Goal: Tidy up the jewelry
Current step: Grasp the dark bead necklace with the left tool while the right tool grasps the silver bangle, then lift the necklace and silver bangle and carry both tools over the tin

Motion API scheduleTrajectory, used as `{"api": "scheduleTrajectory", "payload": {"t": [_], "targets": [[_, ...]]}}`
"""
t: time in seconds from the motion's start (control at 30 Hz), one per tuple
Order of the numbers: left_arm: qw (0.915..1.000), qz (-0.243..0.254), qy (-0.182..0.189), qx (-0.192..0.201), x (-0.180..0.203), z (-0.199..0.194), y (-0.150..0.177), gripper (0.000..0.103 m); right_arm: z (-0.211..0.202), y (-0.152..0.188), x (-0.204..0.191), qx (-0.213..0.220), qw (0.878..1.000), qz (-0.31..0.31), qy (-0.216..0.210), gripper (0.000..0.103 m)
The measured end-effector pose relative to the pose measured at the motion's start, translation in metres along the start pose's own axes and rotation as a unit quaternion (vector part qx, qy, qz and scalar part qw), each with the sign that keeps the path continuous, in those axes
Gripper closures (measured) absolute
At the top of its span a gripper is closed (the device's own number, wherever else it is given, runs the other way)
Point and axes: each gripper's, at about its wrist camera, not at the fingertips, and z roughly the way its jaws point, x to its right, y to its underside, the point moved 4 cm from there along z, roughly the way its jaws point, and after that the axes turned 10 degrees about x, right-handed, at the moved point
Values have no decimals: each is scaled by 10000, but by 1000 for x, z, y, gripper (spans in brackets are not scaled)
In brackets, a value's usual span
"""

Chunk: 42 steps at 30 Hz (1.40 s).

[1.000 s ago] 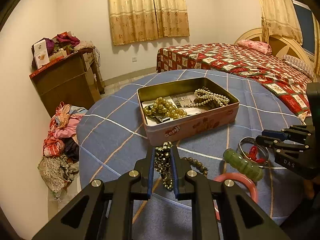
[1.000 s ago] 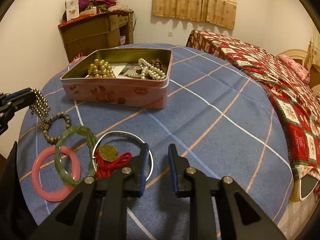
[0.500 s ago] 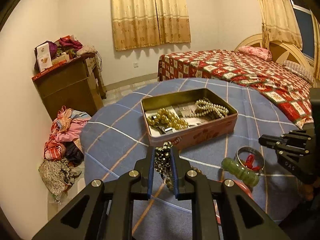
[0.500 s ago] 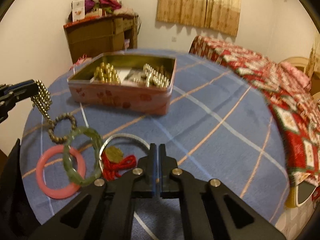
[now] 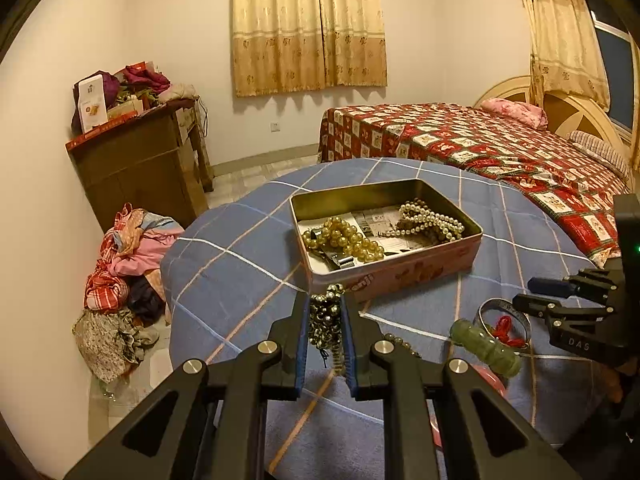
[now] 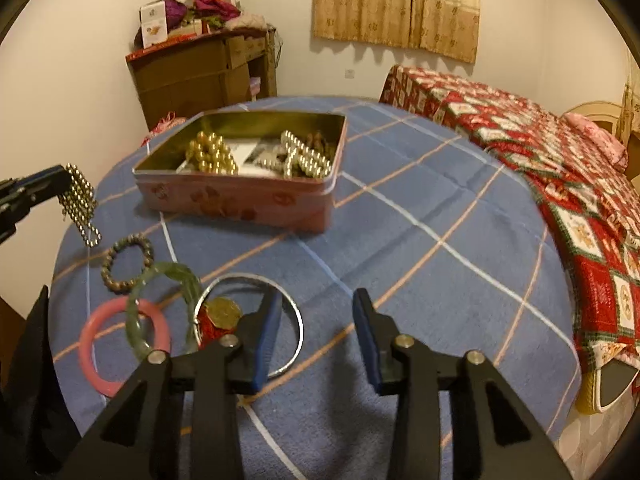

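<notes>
My left gripper [image 5: 325, 320] is shut on a small-bead gold chain [image 5: 326, 318], which hangs clear of the table in the right wrist view [image 6: 80, 204]. A pink open tin [image 5: 420, 272] [image 6: 240, 200] holds gold beads [image 5: 344, 238] and a pearl strand [image 5: 430, 220]. My right gripper [image 6: 316, 336] is open and empty above a silver bangle [image 6: 298, 336] with a red-corded coin [image 6: 224, 312]. A green bangle [image 6: 168, 276], a pink bangle [image 6: 96, 344] and a brown bead bracelet [image 6: 126, 264] lie on the table.
The round table wears a blue checked cloth [image 6: 440, 240]. A bed with a red quilt [image 5: 500, 152] stands to the right. A brown cabinet [image 5: 140, 168] and a heap of clothes [image 5: 120, 280] on the floor are to the left.
My left gripper has lifted the bead chain off the table. My right gripper shut half a second ago and has opened wide again above the silver bangle.
</notes>
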Motion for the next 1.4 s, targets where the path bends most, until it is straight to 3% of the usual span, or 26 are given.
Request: {"api": "scheduleTrajectory", "payload": {"t": [0.23, 0.3, 0.47, 0.83, 1.4], "targets": [[10000, 19, 49, -50, 4, 2, 4, 88, 9, 13, -4, -225, 9995, -207, 41, 80], [10000, 37, 55, -56, 5, 2, 5, 88, 8, 14, -9, -226, 9992, -322, -5, 98], [10000, 31, 39, 0, 4, -1, 1, 88, -6, 10, -19, 78, 9975, -665, 226, 99], [9998, 58, 57, 187, 2, -10, -12, 88, -38, -21, -13, 680, 9952, -555, 426, 99], [9988, 323, -21, 365, -3, 4, -49, 88, -34, -69, -4, 1002, 9917, -605, 531, 99]]}}
